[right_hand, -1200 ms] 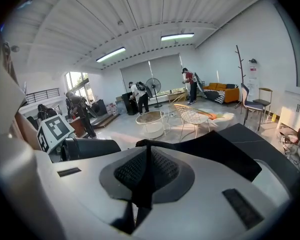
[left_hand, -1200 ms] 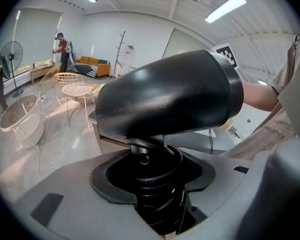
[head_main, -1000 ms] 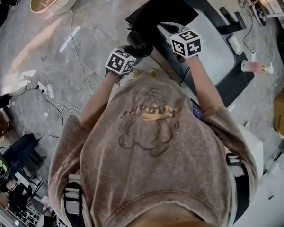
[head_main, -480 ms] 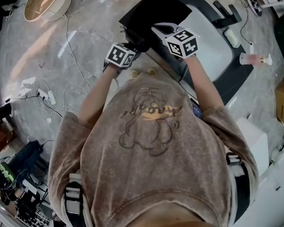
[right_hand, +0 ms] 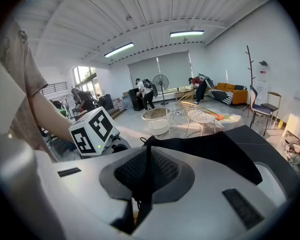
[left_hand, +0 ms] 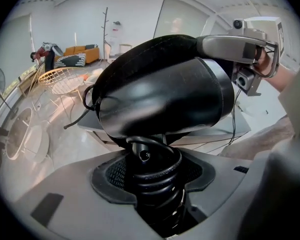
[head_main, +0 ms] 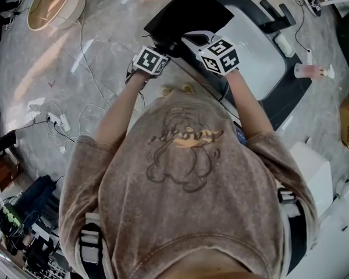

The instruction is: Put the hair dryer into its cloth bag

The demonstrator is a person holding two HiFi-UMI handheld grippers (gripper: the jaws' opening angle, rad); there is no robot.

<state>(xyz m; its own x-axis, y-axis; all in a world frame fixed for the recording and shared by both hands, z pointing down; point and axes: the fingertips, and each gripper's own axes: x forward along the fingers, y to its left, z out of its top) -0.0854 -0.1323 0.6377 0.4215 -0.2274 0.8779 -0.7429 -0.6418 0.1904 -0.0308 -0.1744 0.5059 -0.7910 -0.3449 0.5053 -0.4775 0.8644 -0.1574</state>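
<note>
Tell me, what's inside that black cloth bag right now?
The hair dryer shows at the mouth of the bag, cloth rim draped over its top. Anything deeper is covered by black cloth.

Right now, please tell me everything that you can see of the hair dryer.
The hair dryer is black, with a glossy, plastic-looking rounded body set crosswise to its handle. Its black cord is wound in coils round the handle. The left gripper is closed on this wrapped handle and holds the dryer. The matte edge of the cloth bag, pinched by the right gripper, lies over the top of the body. In the head view the grippers hide most of it.
</note>
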